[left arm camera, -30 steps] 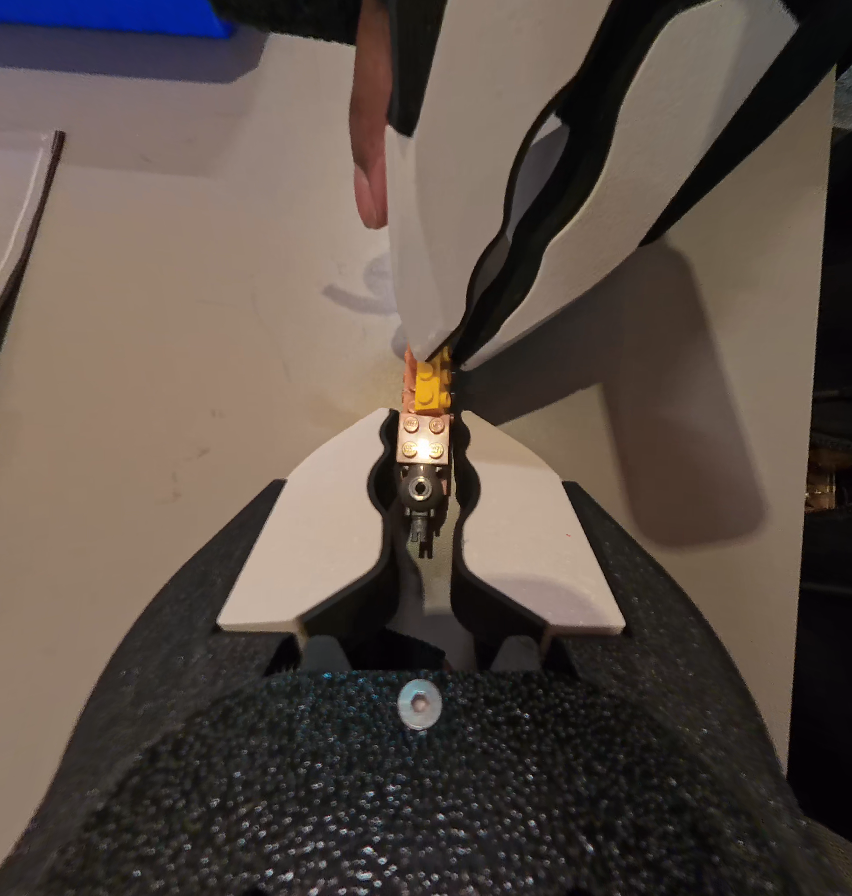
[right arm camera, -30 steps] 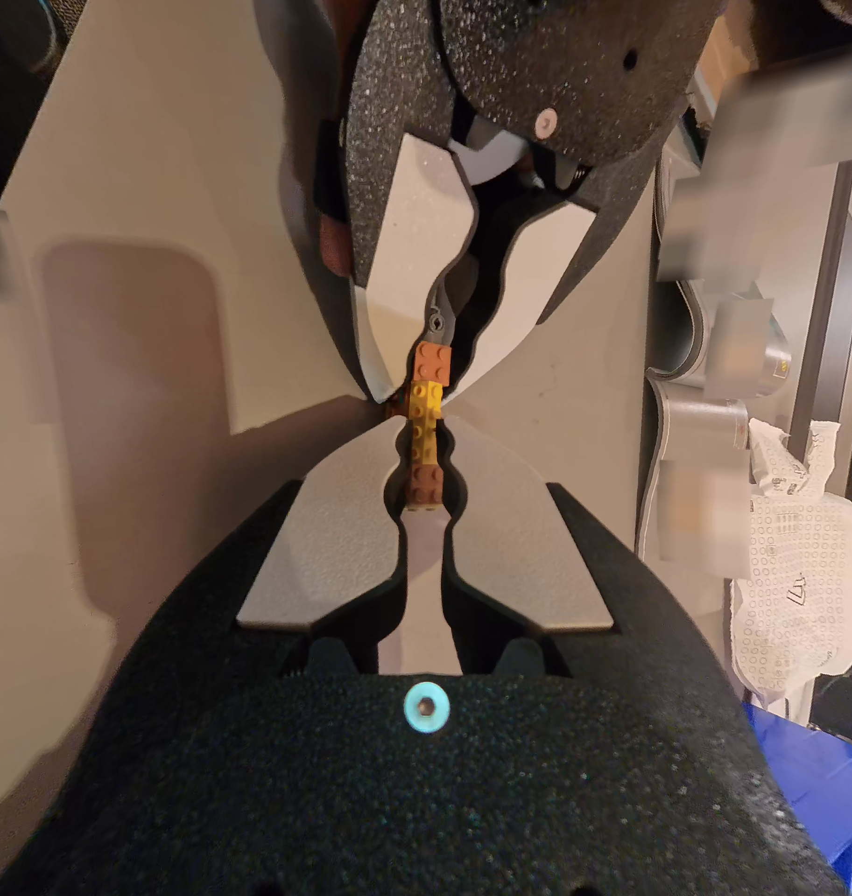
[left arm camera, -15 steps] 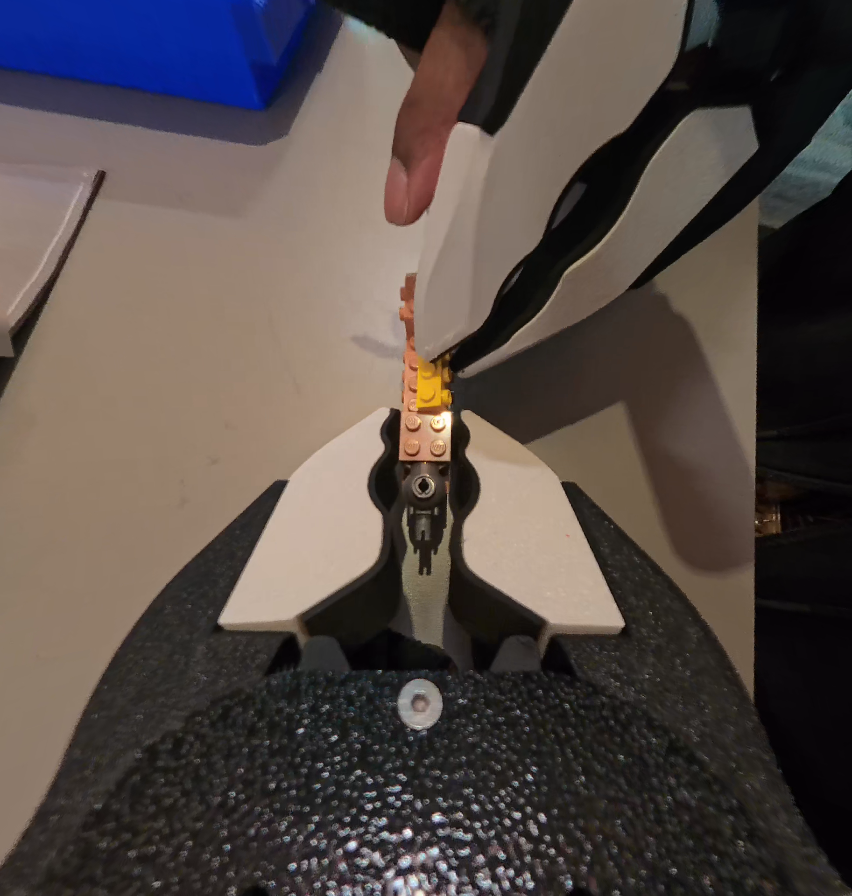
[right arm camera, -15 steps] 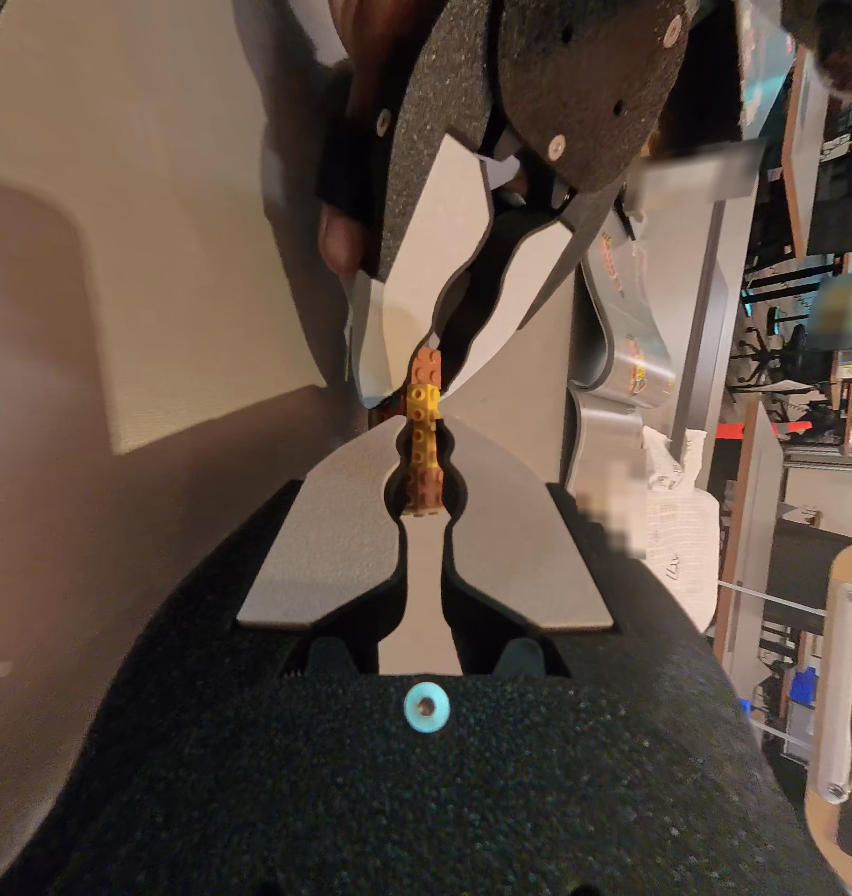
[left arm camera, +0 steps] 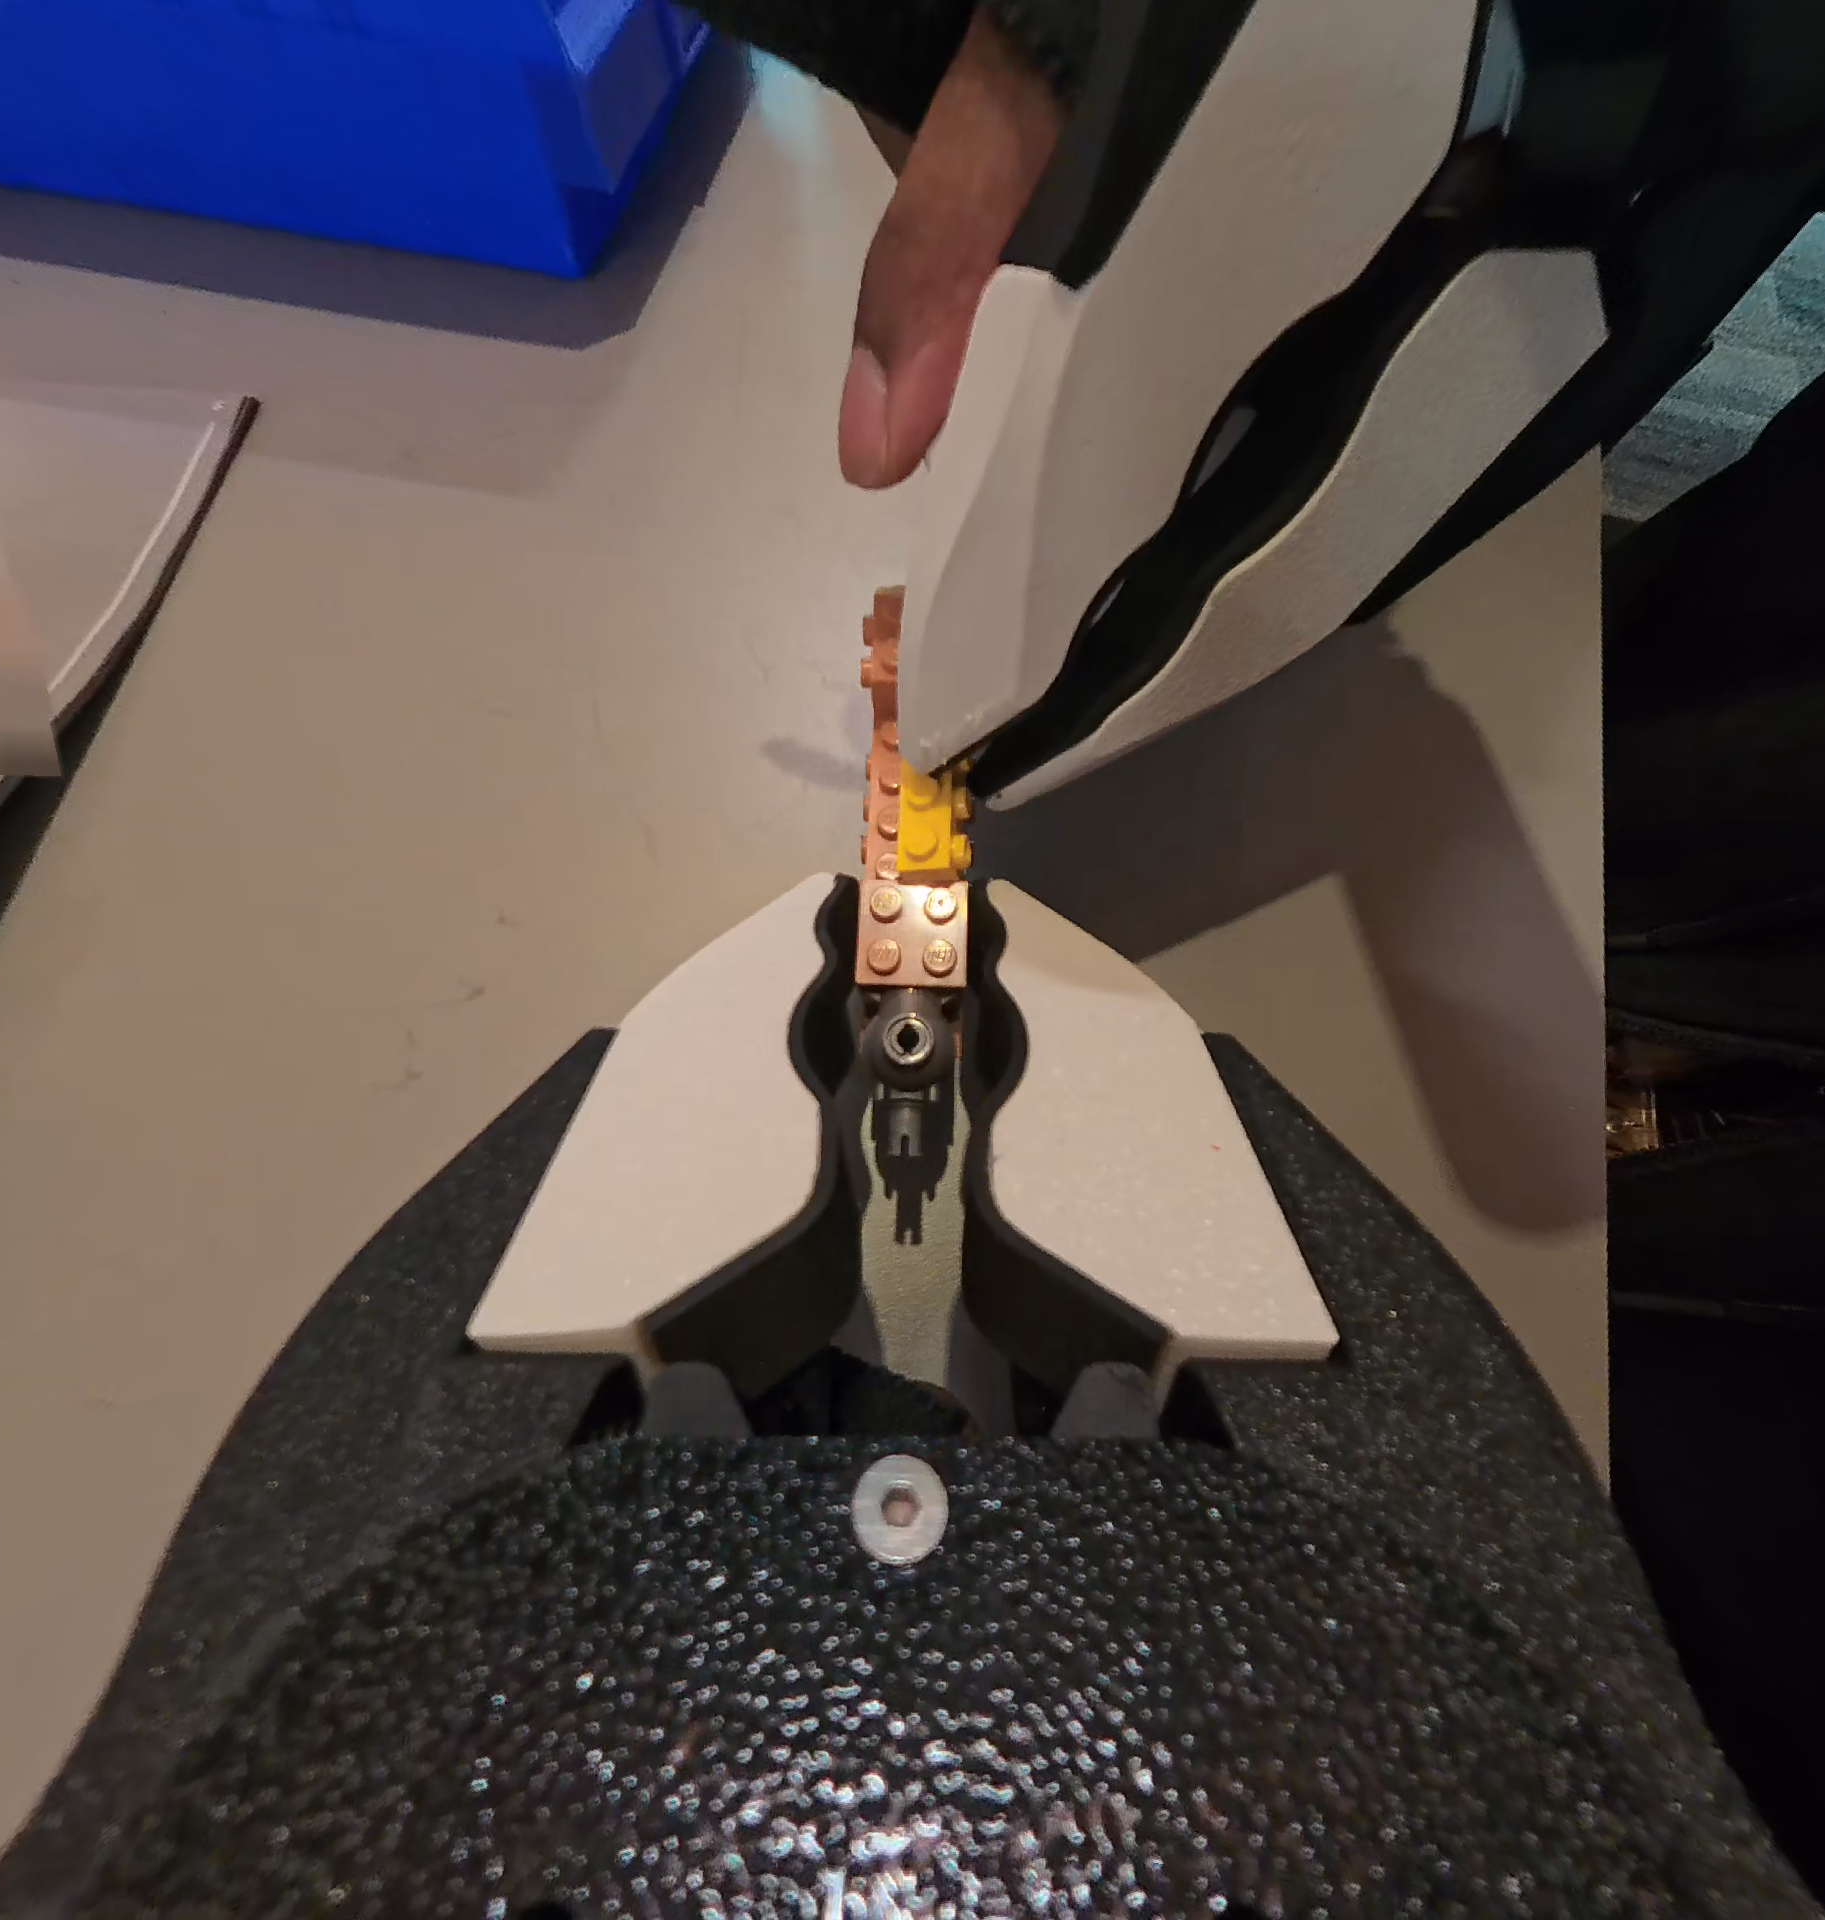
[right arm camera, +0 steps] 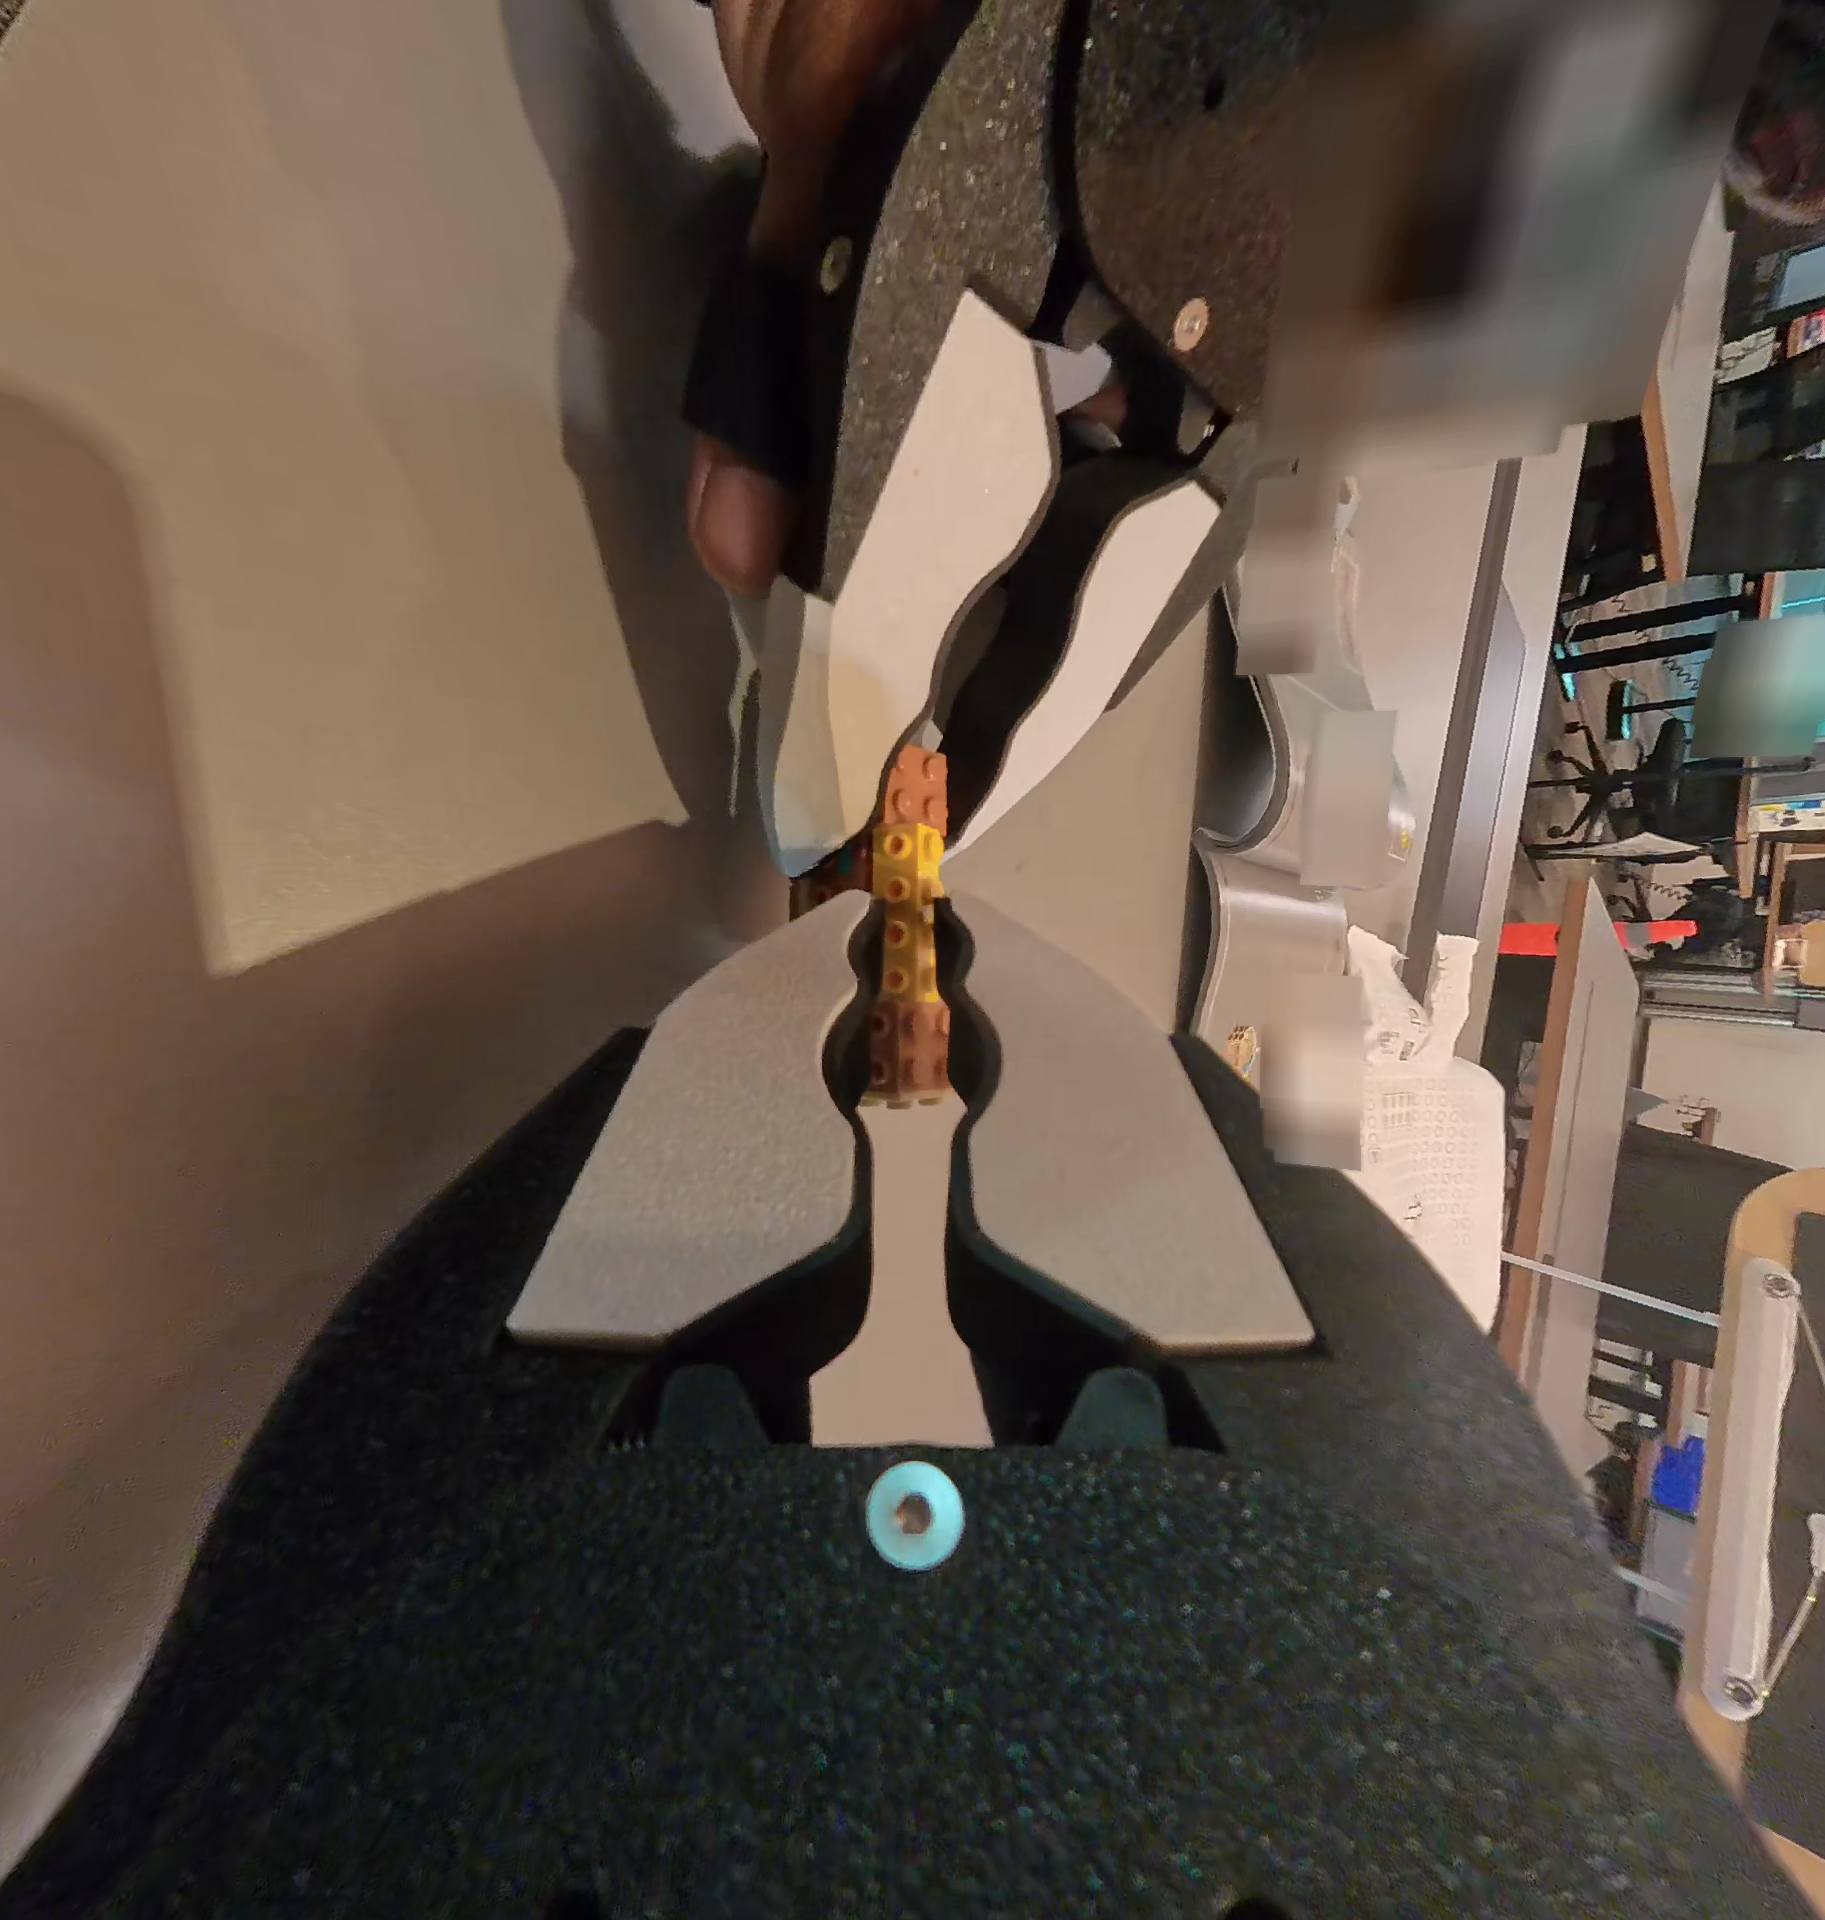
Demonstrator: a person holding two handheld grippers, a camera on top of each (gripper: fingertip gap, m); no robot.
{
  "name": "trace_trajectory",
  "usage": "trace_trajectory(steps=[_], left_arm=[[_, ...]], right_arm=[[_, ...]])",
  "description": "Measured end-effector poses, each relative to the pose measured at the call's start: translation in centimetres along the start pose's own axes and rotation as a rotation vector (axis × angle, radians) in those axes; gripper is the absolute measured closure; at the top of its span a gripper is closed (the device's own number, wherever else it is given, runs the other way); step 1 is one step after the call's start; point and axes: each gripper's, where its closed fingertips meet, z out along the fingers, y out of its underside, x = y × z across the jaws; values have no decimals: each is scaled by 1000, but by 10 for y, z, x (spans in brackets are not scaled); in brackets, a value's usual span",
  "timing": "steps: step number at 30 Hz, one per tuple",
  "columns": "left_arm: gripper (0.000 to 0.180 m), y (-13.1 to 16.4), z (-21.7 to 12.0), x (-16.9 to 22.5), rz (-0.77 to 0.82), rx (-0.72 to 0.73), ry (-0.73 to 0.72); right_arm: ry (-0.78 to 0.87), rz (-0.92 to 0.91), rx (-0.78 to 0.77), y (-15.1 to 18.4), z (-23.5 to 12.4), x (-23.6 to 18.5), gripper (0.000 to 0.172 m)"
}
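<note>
both grippers have speckled black bodies, pale grey fingers with wavy black inner pads, and one centred screw, teal-ringed on the right

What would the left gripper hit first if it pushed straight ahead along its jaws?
Likely the right gripper. It stands right in front of the left gripper, tips nearly meeting, both clamped on the same brick assembly of tan and yellow pieces. Beyond that lies the table; depth there is unclear.
</note>
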Motion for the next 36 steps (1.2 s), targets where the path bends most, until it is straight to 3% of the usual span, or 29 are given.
trace_trajectory(steps=[6, 36], left_arm=[[161, -2, -3, 0, 9, 11, 5], [161, -13, -14, -3, -2, 47, 5]], right_arm=[[12, -41, -19, 1, 2, 1, 152], [89, -76, 59, -9, -6, 13, 156]])
